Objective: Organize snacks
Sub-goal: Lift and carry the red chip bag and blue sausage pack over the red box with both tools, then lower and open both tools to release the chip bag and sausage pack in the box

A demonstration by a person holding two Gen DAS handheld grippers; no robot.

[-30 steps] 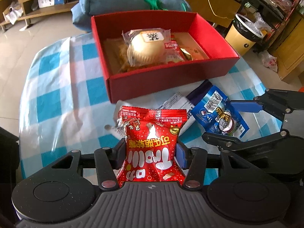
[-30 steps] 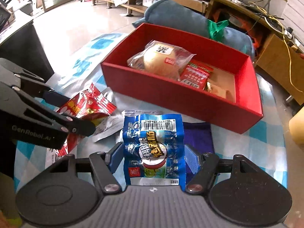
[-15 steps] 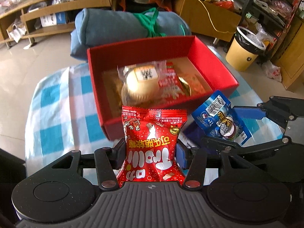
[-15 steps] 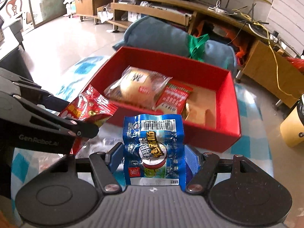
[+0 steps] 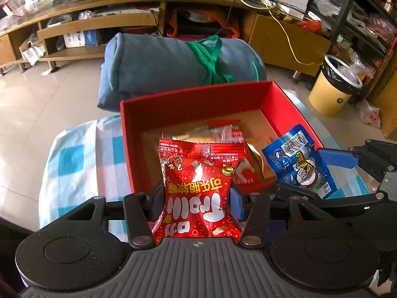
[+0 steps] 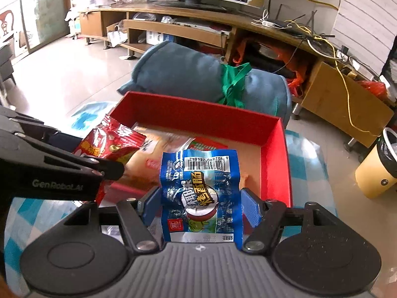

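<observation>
Red packet is sitting pinched in the left claw; one blue packet is sitting pinched in the right claw. Just ahead of both, one red box is holding several snacks. Beyond it, one blue roll is lying.

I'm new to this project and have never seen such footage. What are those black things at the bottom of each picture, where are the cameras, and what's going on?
There is no robot arm here: a person holds a two-finger gripper in each hand, and each carries a fisheye camera looking forward along its fingers. The black shapes at the bottom are the gripper bodies.

In the left wrist view, the left gripper is shut on a red snack packet. In the right wrist view, the right gripper is shut on a blue snack packet. Each gripper also shows at the edge of the other's picture.

Ahead is an open red box with several snacks already inside, on a blue-and-white checked cloth. Both packets are held over its near edge.
</observation>
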